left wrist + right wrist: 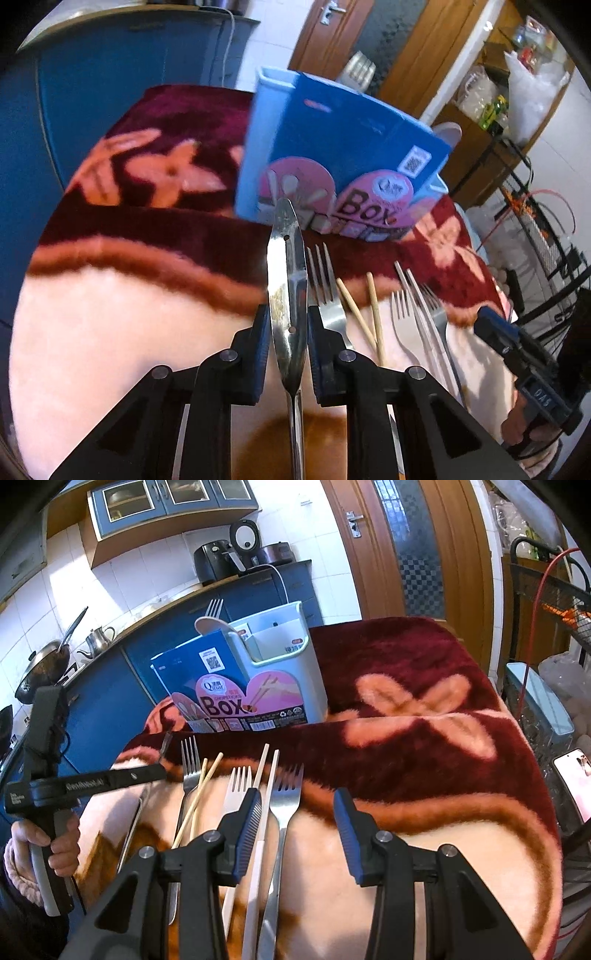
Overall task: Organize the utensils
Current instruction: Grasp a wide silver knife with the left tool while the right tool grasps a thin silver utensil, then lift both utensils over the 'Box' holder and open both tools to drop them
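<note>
My left gripper (pixel 289 325) is shut on a steel spoon (pixel 287 280), held edge-on above the blanket, its tip pointing at the blue-and-white utensil holder box (pixel 332 147). Beside it lie a fork (pixel 325 291), wooden chopsticks (pixel 364 314) and more forks (pixel 406 321). In the right wrist view my right gripper (pixel 299 823) is open and empty, over a fork (pixel 284 805) and white chopsticks (pixel 264 786). The holder (pixel 280 664) stands behind, with a fork and a spoon inside. The left gripper (pixel 110 779) shows at the left with the spoon (pixel 166 744).
A red and pink floral blanket (pixel 424 738) covers the table. A blue kitchen counter (pixel 110 686) with a wok and kettle runs behind. A phone (pixel 576 771) lies at the right edge near wire racks (pixel 535 221). A wooden door (pixel 406 546) is at the back.
</note>
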Demonstrator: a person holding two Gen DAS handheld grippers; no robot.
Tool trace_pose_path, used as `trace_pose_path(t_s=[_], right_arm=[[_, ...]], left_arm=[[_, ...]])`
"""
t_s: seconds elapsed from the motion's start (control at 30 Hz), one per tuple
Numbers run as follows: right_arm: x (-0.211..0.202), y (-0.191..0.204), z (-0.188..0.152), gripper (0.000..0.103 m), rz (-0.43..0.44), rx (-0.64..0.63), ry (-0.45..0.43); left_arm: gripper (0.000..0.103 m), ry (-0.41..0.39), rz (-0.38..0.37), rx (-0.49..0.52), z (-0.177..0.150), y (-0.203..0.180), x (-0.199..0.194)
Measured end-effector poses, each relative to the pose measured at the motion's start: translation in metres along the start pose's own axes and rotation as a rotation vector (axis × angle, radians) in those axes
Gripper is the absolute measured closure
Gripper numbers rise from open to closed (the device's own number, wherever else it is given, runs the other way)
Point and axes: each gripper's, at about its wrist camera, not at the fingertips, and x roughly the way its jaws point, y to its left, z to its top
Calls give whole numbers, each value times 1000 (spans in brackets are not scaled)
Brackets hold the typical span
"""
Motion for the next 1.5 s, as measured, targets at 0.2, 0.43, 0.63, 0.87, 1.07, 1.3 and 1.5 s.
trace_pose_path(t_s=[0.2,0.43,0.63,0.87,1.07,1.3,1.5], right_arm=[[5,4,1,59,3,-18,22],[20,8,7,60,1,-34,113],[36,0,8,69,35,3,209],[50,-13,21,80,105,49,273],[58,-20,28,90,185,98,300],[46,-16,26,100,210,118,237],[20,-11,22,100,206,108,112]], left_arm=[[84,-77,13,-5,3,13,-23],[84,-155,5,10,-2,16,-42],[84,-234,9,57,-5,9,-53],[84,-261,-19,72,-7,6,-57],[84,-266,-30,74,-9,6,-59],[84,-283,-39,75,-12,3,-65],[84,-321,-52,92,-15,-2,-74]])
